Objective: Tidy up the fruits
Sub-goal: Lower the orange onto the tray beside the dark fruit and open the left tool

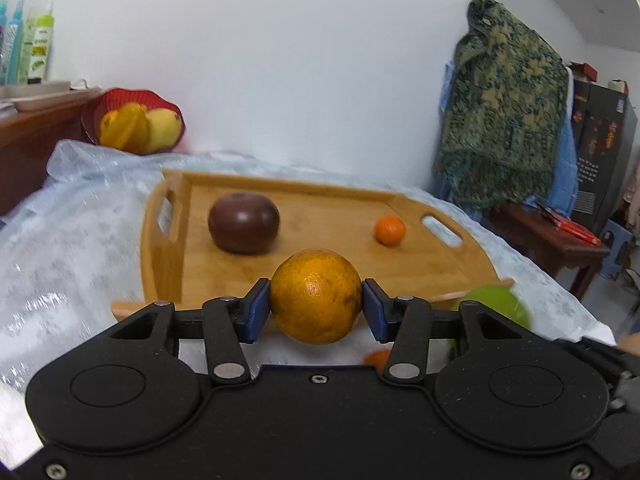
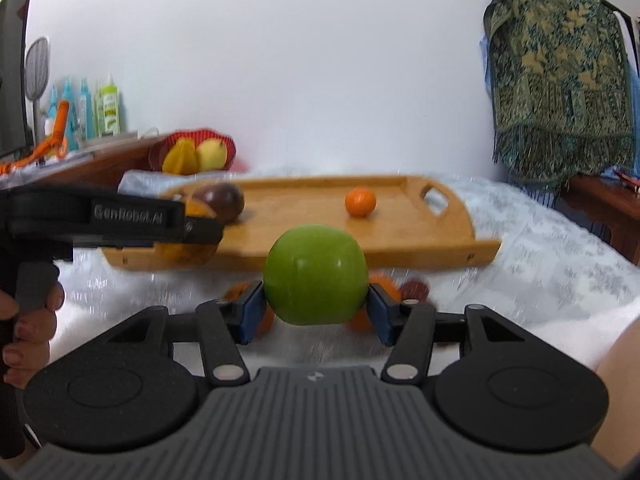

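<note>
The likeliest slip, as I judged it, was a round fruit squirting out of a 2-point pinch: each gripper met its fruit only at the 2 sides, so a jolt or a knock on the tray's near rail could have rolled it free onto the slick plastic sheet (image 1: 80,216).

Nearest, the left gripper (image 1: 316,306) was clenched on the orange (image 1: 316,296), its blue pads pressing both flanks, the fruit jutting forward of the fingertips and above the tray's near edge. The right gripper (image 2: 316,304) grasped the green apple (image 2: 316,274) the same way; its jaws had just drawn in around it. Small fruits (image 2: 384,284) lay on the sheet below and behind the apple, blurred.

Farther on, the wooden tray (image 1: 328,208) held 1 dark round fruit (image 1: 243,222) at left and 1 small tangerine (image 1: 389,230) at right, well apart. Beyond, a red basket (image 1: 132,96) held yellow fruit.
</note>
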A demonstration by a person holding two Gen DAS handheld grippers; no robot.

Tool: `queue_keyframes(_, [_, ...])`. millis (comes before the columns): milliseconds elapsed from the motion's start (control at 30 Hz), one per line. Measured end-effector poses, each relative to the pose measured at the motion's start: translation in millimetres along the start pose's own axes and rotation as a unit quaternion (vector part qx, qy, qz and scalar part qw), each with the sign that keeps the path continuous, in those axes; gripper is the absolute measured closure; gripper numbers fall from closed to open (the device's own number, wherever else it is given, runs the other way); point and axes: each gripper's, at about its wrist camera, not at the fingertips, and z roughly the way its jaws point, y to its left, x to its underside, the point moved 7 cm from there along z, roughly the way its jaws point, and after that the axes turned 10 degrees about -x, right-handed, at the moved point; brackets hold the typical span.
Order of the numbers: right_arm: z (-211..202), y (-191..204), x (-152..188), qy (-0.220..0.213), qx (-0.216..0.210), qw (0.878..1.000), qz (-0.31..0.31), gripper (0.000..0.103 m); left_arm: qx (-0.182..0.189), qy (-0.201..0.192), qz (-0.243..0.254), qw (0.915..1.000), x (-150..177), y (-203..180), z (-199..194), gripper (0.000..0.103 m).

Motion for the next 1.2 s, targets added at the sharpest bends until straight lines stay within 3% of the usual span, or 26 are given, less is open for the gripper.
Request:
queue_keyframes(300, [21, -41, -42, -0.012, 0.025, 0.999, 0.032, 0.051, -0.047, 0.009, -0.007, 0.9988, -17, 15, 27, 0.057])
queue_keyframes(333, [25, -46, -45, -0.012, 0.031, 0.999, 0.038, 0.059, -0.051, 0.012, -0.008, 0.9986, -18, 16, 31, 0.057])
queue_keyframes(367, [28, -50, -48, -0.011, 0.038, 0.998, 0.039, 0.089, -0.055, 0.014, -0.007, 0.9984, -18, 17, 35, 0.057])
queue_keyframes(467, [45, -58, -51, 0.026, 0.057, 0.998, 0.017, 0.085, -0.066, 0.019, -0.005, 0.9976, -17, 20, 45, 0.057])
queue_keyframes(567, [39, -65, -44, 0.037, 0.041, 0.997, 0.054, 0.081, -0.071, 0.028, -0.01, 0.9971, -14, 23, 51, 0.057])
queue_keyframes(600, [32, -64, -40, 0.036, 0.037, 0.997, 0.056, 0.062, -0.071, 0.031, -0.013, 0.997, -14, 24, 52, 0.057])
queue_keyframes(700, [16, -52, -31, 0.031, 0.029, 0.999, 0.03, 0.044, -0.069, 0.033, -0.014, 0.9969, -13, 25, 54, 0.057])
queue_keyframes(900, [25, -35, -21, 0.055, 0.032, 0.998, -0.008, 0.03, -0.068, 0.034, -0.013, 0.997, -10, 23, 55, 0.056])
queue_keyframes(1200, [44, -39, -15, 0.087, 0.06, 0.994, -0.025, 0.026, -0.071, 0.032, -0.014, 0.9968, -10, 24, 53, 0.056])
